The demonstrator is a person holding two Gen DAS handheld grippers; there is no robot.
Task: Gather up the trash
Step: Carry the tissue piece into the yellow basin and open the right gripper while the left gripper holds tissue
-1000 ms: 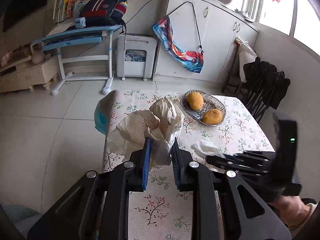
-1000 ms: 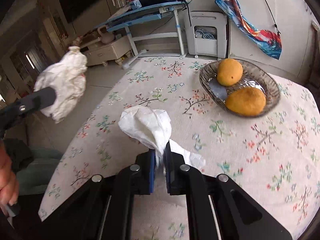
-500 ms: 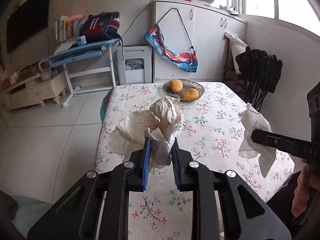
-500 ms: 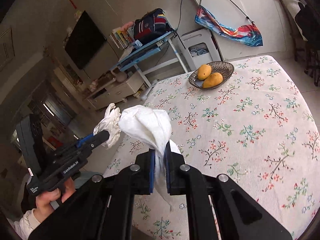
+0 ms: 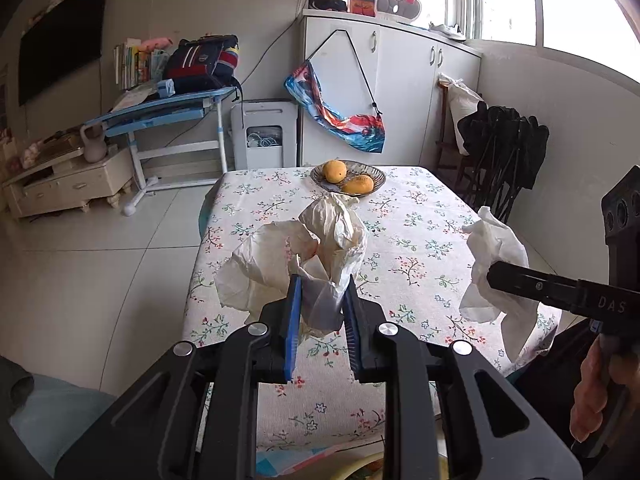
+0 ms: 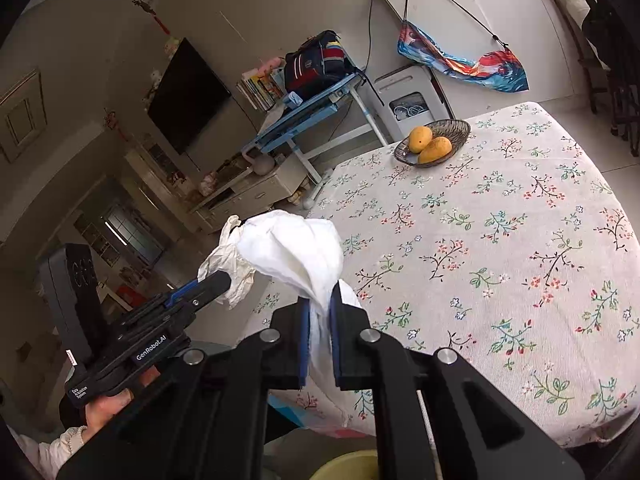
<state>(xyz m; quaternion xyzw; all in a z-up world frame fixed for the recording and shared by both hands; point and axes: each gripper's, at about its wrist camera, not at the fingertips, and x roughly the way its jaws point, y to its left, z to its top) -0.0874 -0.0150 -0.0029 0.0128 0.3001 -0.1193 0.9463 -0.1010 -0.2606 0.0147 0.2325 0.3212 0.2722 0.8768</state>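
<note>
My left gripper (image 5: pixel 319 299) is shut on a crumpled cream paper wrapper (image 5: pixel 296 252), held in the air over the near end of the table (image 5: pixel 404 248). My right gripper (image 6: pixel 320 308) is shut on a white tissue (image 6: pixel 296 252), also lifted clear of the tablecloth. The left wrist view shows the right gripper (image 5: pixel 494 276) at the right with the tissue (image 5: pixel 496 264) hanging from it. The right wrist view shows the left gripper (image 6: pixel 224 280) at the left with the cream wrapper (image 6: pixel 228 264). A yellow bin rim (image 6: pixel 348 466) peeks in at the bottom edge.
A bowl (image 5: pixel 348 178) with two mangoes (image 5: pixel 335 171) sits at the table's far end. Beyond are a blue desk (image 5: pixel 168 110), a white cabinet (image 5: pixel 384 92) and dark folded chairs (image 5: pixel 504 152). A person's hand (image 6: pixel 108 404) holds the left gripper.
Both grippers have pulled back from the table with their trash. The tissue has come up off the cloth and the table has receded in both views.
</note>
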